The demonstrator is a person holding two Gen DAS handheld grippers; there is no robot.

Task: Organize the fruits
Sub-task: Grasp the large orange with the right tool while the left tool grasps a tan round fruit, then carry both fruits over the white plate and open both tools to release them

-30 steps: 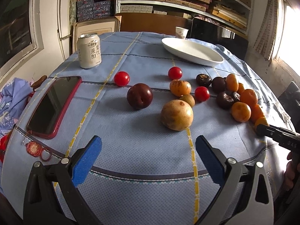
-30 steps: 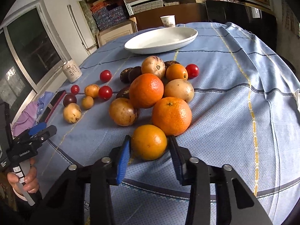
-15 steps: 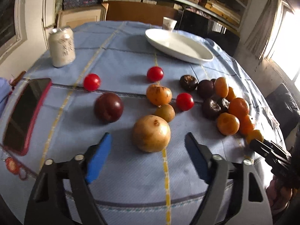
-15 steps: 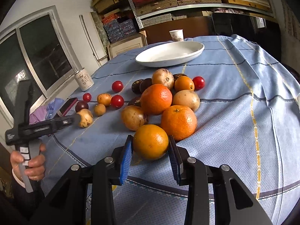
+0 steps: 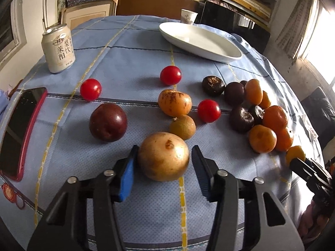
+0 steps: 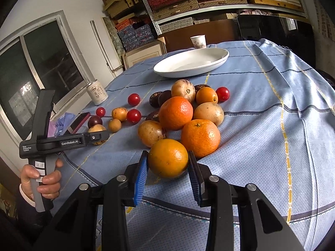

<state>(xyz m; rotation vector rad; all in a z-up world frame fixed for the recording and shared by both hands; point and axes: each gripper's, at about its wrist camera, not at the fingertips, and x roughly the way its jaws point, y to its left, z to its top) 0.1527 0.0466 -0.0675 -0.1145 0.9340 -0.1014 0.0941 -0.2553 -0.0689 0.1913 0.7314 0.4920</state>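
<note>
The left gripper (image 5: 163,165) has just been closing, and its blue pads now straddle a tan round fruit (image 5: 163,156) on the blue tablecloth (image 5: 129,48); the left pad meets the skin while a sliver of gap shows at the right pad, so it is not yet clamped. Just beyond lie a small brownish fruit (image 5: 182,127), a dark red plum (image 5: 108,122) and three cherry tomatoes. The right gripper (image 6: 168,165) is closed on an orange (image 6: 168,161), both pads pressed to its sides at the near edge of the fruit pile. Further back, well apart from the fruit, sits an empty white plate (image 6: 190,65), with a drink can (image 5: 58,49) and a phone (image 5: 19,129) toward the left
</note>
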